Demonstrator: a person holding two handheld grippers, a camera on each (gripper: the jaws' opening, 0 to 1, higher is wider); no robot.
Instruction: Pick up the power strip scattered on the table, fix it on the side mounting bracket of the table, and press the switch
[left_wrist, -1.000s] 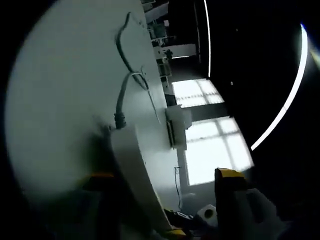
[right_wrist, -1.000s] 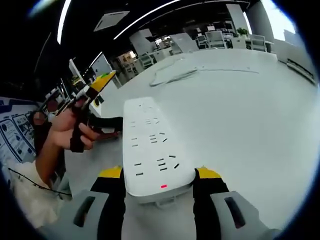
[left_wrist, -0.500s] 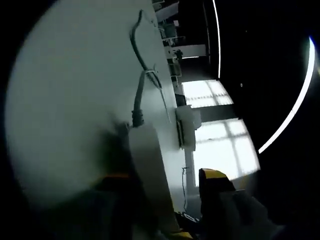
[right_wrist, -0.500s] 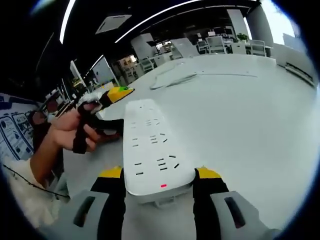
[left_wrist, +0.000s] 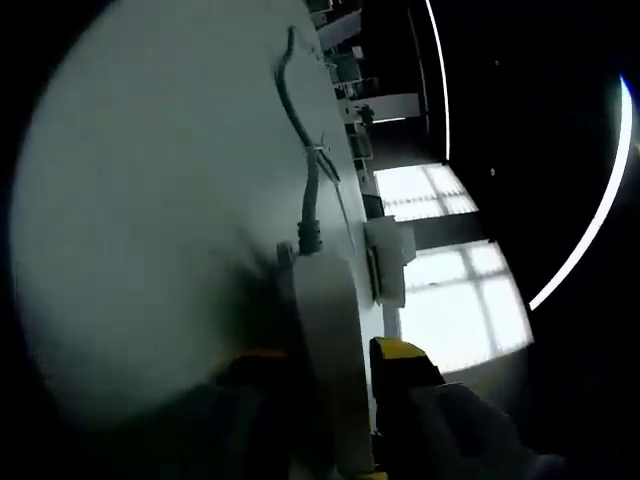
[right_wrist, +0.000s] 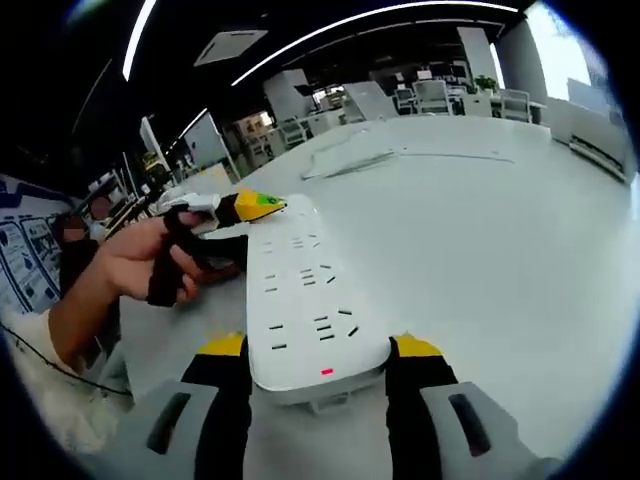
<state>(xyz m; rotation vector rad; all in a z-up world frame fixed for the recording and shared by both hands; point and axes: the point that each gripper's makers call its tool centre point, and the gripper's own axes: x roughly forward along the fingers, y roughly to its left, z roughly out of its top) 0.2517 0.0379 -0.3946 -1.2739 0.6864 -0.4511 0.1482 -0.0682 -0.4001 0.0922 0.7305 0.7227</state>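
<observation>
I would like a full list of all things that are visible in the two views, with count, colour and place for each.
power strip: one, white, on the table between the right gripper's jaws; red light at its near end
cable: one, grey, runs from the strip's end across the table
table: one, white, under the strip
chairs: several, white, far background
left gripper: yellow tip, at the strip's far end
right gripper: yellow pads, shut on the strip
hand: one, holding the left gripper

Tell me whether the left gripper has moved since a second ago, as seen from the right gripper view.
Yes. The left gripper has come in toward the far end of the power strip, which sits as before between the right gripper's jaws.
</observation>
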